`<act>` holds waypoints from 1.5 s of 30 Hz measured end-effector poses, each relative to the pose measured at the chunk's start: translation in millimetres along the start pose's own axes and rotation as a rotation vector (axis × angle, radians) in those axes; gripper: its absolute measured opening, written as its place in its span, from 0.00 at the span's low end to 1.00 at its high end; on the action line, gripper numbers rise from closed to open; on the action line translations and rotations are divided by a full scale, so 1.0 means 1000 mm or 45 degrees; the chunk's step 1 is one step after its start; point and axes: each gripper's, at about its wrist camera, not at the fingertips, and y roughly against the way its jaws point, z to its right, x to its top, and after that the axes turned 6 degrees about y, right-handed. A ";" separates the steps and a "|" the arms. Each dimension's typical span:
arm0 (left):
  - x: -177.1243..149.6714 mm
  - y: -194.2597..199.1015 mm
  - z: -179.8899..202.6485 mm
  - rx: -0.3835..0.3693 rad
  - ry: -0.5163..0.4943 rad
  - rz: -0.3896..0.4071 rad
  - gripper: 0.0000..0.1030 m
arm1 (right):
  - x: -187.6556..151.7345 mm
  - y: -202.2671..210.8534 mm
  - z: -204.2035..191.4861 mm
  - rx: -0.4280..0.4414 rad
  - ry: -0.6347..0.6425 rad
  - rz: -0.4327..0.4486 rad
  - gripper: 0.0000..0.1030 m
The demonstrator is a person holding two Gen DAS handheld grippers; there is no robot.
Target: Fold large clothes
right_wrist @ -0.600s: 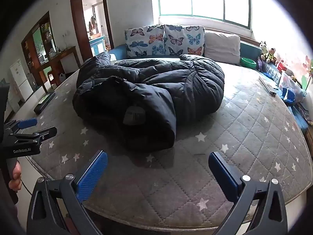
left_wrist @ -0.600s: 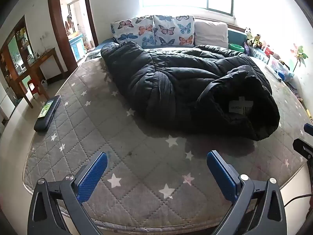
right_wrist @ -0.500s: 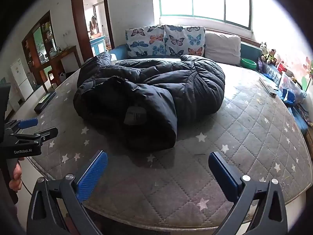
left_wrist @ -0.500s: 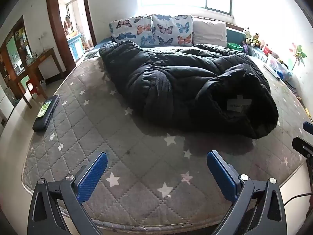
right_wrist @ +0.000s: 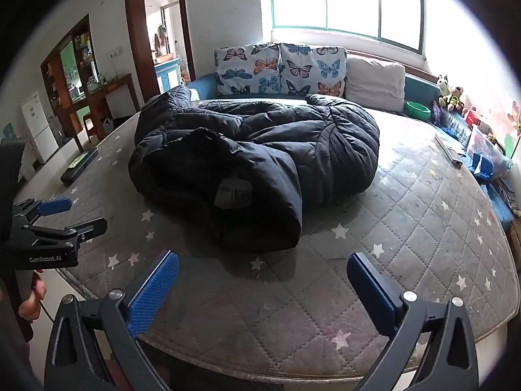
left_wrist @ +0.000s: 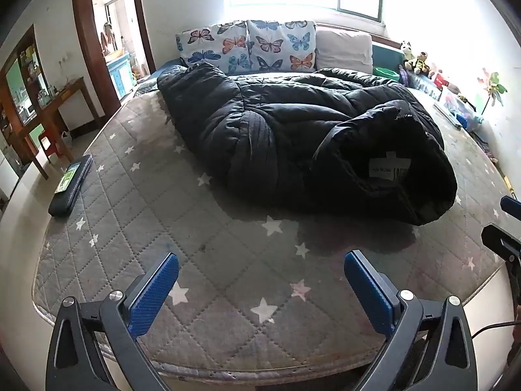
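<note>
A large black puffer coat (left_wrist: 293,137) lies crumpled on the grey star-quilted mattress (left_wrist: 195,244); its hood with a white label (left_wrist: 389,169) faces me. It also shows in the right wrist view (right_wrist: 260,163). My left gripper (left_wrist: 260,280) is open and empty, above the mattress's near edge, short of the coat. My right gripper (right_wrist: 262,282) is open and empty, in front of the hood. The left gripper shows at the left in the right wrist view (right_wrist: 62,215). The right gripper shows at the right edge of the left wrist view (left_wrist: 504,224).
Butterfly pillows (left_wrist: 247,45) and a white pillow (left_wrist: 343,50) line the far side. A dark flat box (left_wrist: 70,185) lies at the mattress's left edge. Toys and boxes (right_wrist: 469,130) crowd the right side. A wooden desk (left_wrist: 39,120) stands by the doorway.
Both grippers have moved slightly nearer the coat; it sits a little larger in both views. The coat has not moved, and both grippers stay open.
</note>
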 end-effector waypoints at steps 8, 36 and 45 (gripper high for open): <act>0.002 0.001 0.000 -0.012 -0.002 -0.001 1.00 | 0.002 -0.002 -0.002 0.004 0.011 -0.004 1.00; 0.000 -0.006 0.006 -0.007 -0.013 -0.018 1.00 | 0.001 -0.004 -0.002 0.016 0.005 -0.016 1.00; 0.000 -0.009 0.007 -0.005 -0.017 -0.023 1.00 | 0.000 -0.007 -0.002 0.018 0.004 -0.023 1.00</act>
